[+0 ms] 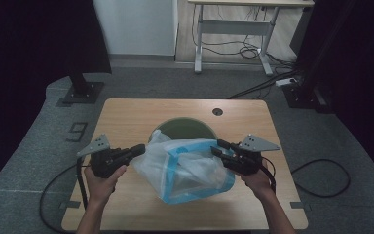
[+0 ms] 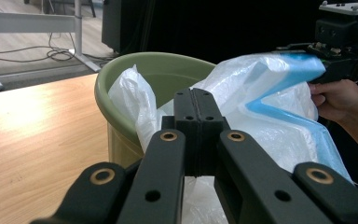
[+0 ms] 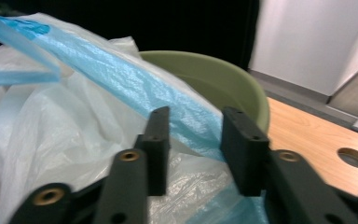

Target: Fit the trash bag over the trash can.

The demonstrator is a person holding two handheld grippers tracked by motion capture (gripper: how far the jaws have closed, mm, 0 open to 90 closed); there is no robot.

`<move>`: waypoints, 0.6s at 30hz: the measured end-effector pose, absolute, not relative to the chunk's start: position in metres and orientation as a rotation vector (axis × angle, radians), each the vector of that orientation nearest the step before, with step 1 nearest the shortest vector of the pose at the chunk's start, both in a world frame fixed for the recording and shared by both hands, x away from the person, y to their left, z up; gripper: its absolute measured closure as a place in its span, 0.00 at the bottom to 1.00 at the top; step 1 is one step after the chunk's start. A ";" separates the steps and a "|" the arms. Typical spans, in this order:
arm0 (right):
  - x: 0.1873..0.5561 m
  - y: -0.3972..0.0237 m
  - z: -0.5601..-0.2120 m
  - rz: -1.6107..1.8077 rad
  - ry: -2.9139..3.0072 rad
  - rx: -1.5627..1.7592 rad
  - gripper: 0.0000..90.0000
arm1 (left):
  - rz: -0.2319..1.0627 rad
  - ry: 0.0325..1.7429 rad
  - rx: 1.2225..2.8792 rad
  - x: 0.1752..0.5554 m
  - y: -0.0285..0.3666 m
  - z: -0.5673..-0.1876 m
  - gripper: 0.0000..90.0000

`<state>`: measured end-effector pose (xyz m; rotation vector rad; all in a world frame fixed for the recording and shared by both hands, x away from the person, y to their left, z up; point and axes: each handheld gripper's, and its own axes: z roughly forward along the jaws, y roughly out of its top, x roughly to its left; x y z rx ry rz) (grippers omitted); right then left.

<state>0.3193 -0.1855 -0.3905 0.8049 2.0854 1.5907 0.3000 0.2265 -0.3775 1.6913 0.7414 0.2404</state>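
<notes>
Bin liner, blue-hemmed: left gripper clamped on its edge, right gripper jaws apart around the hem, spreading its mouth for the green bin on the desk.

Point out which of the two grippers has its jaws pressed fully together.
The left gripper: its two black jaws meet flat with no gap, pinching the white side of the plastic bag. The right gripper shows a clear gap, with the bag's blue band between its jaws.

A translucent white plastic bag banded in sky blue along its rim drapes over a round olive-green plastic bin, on a pale honey-toned wooden table above speckled grey carpet; matte black grippers carry brass-coloured rivets.
</notes>
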 end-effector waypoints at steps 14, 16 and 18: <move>0.315 -0.192 -0.393 1.614 2.070 0.801 0.64 | 0.255 0.750 1.682 0.302 0.226 -0.377 1.00; 0.309 -0.194 -0.395 1.599 2.046 0.836 0.55 | 0.264 0.761 1.671 0.302 0.229 -0.377 1.00; 0.302 -0.197 -0.398 1.602 2.043 0.830 0.55 | 0.275 0.767 1.667 0.301 0.231 -0.377 1.00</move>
